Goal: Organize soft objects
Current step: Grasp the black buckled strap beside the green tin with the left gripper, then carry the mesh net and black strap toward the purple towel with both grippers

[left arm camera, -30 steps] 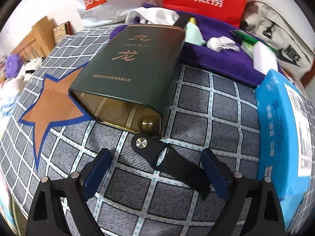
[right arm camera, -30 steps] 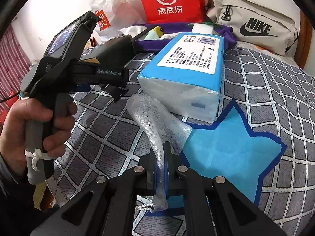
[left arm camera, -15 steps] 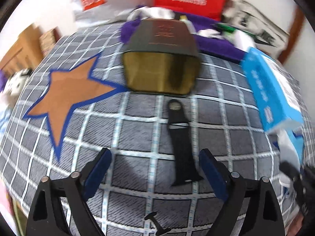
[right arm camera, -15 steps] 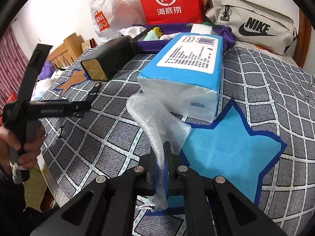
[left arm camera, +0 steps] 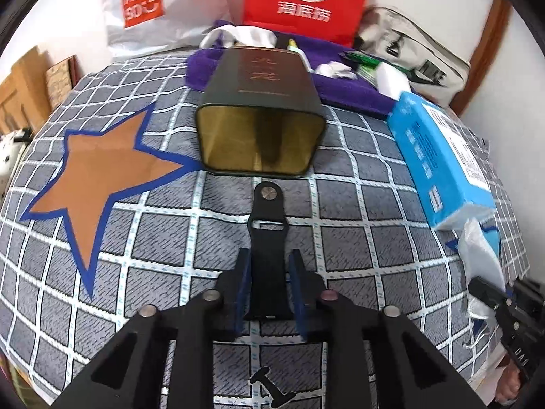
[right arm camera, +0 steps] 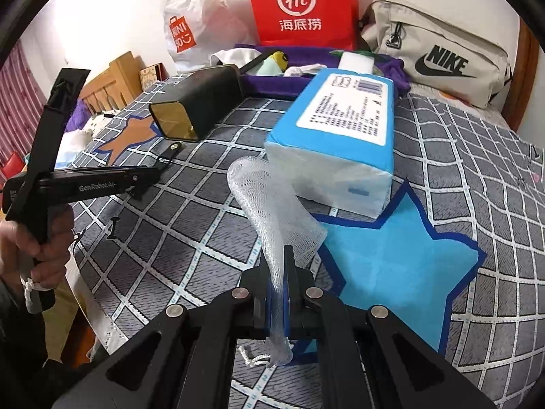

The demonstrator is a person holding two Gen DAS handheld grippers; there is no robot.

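Checked bedspread [left arm camera: 143,238], white wall [right arm camera: 102,6], left tongs [left arm camera: 269,289] closing around black strap [left arm camera: 267,238], perhaps touching, right tongs [right arm camera: 279,289] gripping mesh sleeve [right arm camera: 269,211]

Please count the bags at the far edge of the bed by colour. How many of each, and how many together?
Red bag: 1
White bag: 1
Beige bag: 1
Total: 3
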